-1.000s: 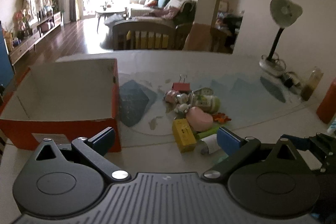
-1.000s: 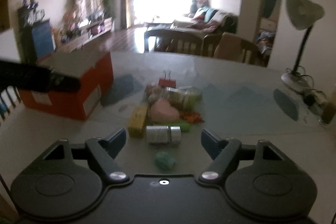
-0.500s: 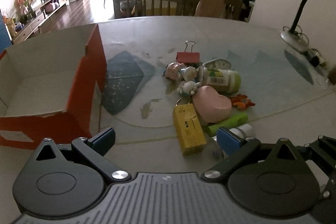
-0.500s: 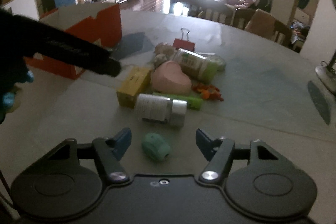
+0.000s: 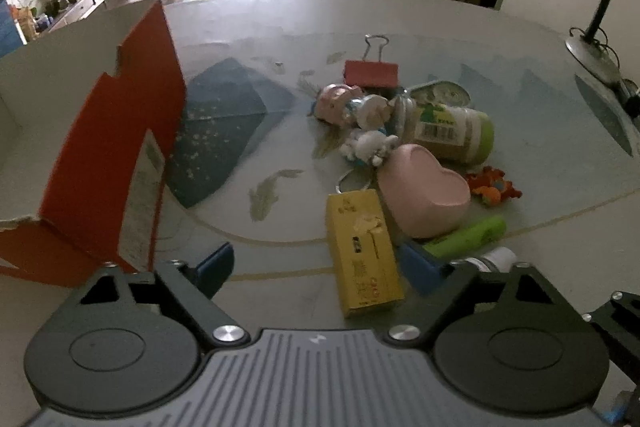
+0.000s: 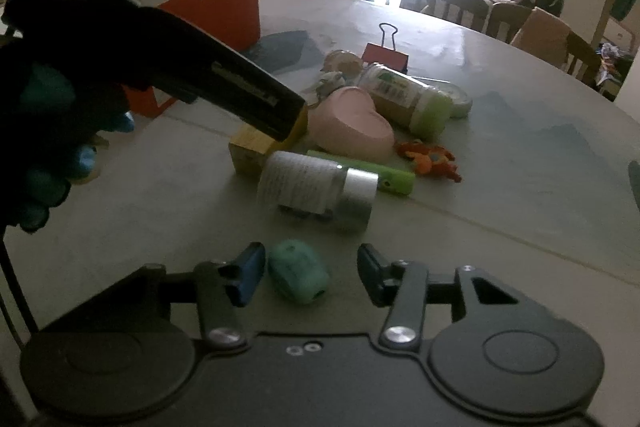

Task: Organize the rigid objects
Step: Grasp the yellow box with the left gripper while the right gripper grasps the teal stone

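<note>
My right gripper stands open around the green lump; my left gripper, wide open, frames the yellow box

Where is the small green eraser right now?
In the right wrist view, the green eraser lies between the right gripper's open fingers, nearer than the labelled bottle.
</note>
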{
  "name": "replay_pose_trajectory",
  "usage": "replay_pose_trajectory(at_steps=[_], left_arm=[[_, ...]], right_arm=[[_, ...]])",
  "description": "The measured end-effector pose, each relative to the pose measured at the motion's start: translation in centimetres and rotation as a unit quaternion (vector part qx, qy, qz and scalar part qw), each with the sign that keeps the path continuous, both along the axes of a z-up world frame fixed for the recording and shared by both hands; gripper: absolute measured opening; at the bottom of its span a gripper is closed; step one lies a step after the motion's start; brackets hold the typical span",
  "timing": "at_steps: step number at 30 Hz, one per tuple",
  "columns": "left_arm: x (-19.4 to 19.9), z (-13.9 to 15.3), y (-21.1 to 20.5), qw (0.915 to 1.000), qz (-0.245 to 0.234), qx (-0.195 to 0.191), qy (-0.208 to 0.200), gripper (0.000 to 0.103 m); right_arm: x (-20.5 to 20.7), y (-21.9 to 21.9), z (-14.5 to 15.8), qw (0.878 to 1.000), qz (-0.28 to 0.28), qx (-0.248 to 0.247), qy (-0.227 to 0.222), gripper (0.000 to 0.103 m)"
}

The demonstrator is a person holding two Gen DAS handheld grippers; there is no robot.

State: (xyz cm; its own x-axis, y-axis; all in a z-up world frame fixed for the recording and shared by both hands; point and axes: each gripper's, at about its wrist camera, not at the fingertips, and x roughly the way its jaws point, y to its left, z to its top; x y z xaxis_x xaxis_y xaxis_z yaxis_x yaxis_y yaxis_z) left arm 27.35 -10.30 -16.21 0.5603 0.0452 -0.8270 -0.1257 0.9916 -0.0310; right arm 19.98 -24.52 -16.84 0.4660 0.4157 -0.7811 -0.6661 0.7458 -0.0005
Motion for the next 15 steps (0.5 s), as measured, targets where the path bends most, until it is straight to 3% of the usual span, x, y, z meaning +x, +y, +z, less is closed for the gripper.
replay_pose_trajectory(at_steps=[2,5,15], left_arm=[[0.2,-0.3,-0.4,1.0,-0.007,0.002,0.003,0.083],[0.5,-0.6,-0.9,0.9998,-0.013,0.002,0.012,0.069],[1.2,-1.2,-1.2,0.9992,-0.023,-0.021,0.024,0.034]], right_arm=[[0.1,0.0,-0.2,1.0,0.003,-0.002,0.001,0.044],[0.1,0.1,-0.4,1.0,0.009,-0.003,0.007,0.039],[0.4,0.0,-0.6,1.0,0.018,0.006,0.02,0.033]])
